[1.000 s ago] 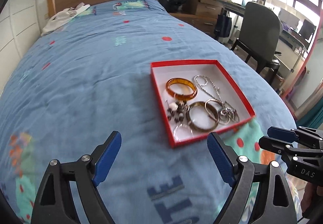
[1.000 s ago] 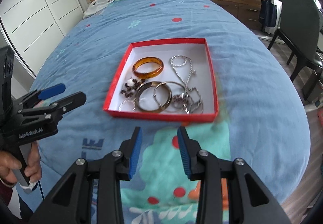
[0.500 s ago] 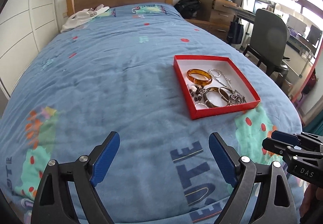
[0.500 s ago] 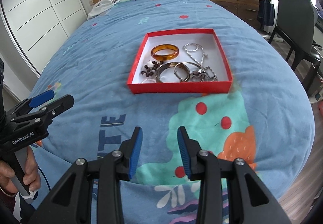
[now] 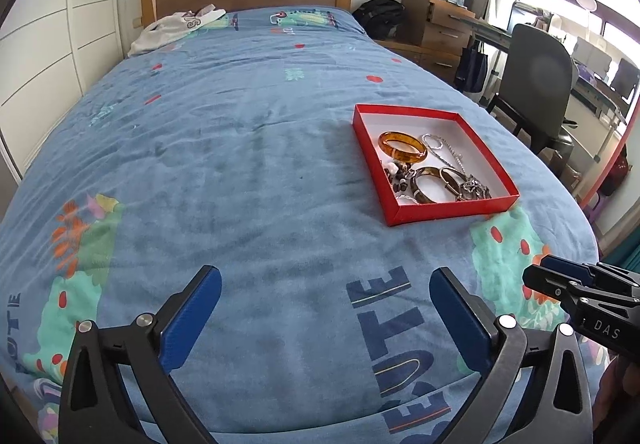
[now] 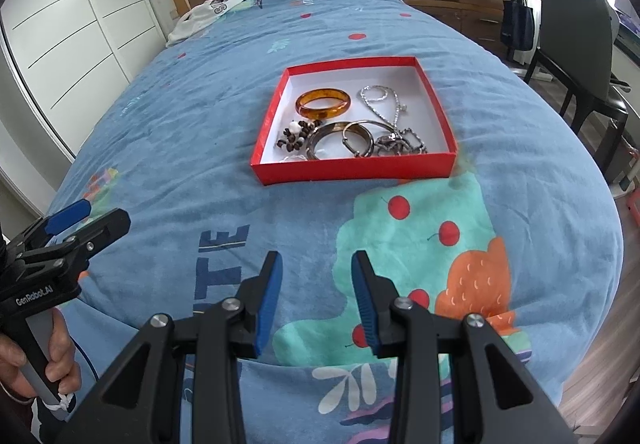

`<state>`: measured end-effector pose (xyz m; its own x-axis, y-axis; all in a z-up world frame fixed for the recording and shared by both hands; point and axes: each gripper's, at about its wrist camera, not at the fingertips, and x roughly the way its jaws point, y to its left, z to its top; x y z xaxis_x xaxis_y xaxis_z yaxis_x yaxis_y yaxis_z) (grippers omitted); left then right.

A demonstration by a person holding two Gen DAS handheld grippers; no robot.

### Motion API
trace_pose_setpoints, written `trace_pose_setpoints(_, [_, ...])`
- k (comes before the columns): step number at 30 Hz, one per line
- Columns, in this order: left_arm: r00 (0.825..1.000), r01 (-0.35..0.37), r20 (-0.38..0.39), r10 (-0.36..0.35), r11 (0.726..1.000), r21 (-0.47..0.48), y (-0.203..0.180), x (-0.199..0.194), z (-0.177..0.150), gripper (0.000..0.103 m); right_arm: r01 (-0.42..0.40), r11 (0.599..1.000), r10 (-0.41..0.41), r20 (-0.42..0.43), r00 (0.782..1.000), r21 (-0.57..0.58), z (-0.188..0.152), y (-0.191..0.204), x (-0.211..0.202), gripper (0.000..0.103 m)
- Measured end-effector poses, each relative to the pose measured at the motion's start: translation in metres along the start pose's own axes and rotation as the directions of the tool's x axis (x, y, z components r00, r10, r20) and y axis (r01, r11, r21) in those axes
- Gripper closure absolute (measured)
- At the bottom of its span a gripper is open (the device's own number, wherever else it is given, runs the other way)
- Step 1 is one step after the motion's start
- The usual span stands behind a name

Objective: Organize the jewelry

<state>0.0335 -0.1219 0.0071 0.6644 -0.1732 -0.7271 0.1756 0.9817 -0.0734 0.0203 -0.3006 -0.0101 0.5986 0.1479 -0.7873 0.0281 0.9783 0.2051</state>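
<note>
The red box [image 6: 352,167] held an amber bangle [image 6: 323,103], metal bangles and chains. Left gripper [image 5: 324,308] gaped wide, right gripper [image 6: 316,292] narrower; both had retreated from it.

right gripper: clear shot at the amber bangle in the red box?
Probably yes. The right gripper is open and empty, the red box lidless, and the amber bangle lies apart from the tangle.

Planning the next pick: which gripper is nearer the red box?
Right, likely. The right gripper faces the red box head-on; the left gripper sits further off, the box ahead to its right.
</note>
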Motion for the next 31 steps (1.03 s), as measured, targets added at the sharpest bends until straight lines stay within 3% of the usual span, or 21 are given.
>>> trace_pose_setpoints(11, [1.000,0.004,-0.019,-0.004,1.000,-0.012,0.003,0.006,-0.003,0.001,0.043,0.999,-0.043,0.014,0.999,0.029,0.000,-0.008,0.005,0.068])
trace_pose_setpoints(15, [1.000,0.007,-0.026,-0.008,1.000,-0.020,0.005,0.007,-0.004,0.001,0.047,0.999,-0.048,0.015,0.999,0.024,0.000,-0.007,0.006,0.061])
trace_pose_setpoints(31, [0.999,0.002,-0.040,-0.002,1.000,-0.021,0.011,0.009,-0.011,0.001,0.049,0.999,-0.049,0.015,0.999,0.019,0.001,-0.003,0.008,0.061])
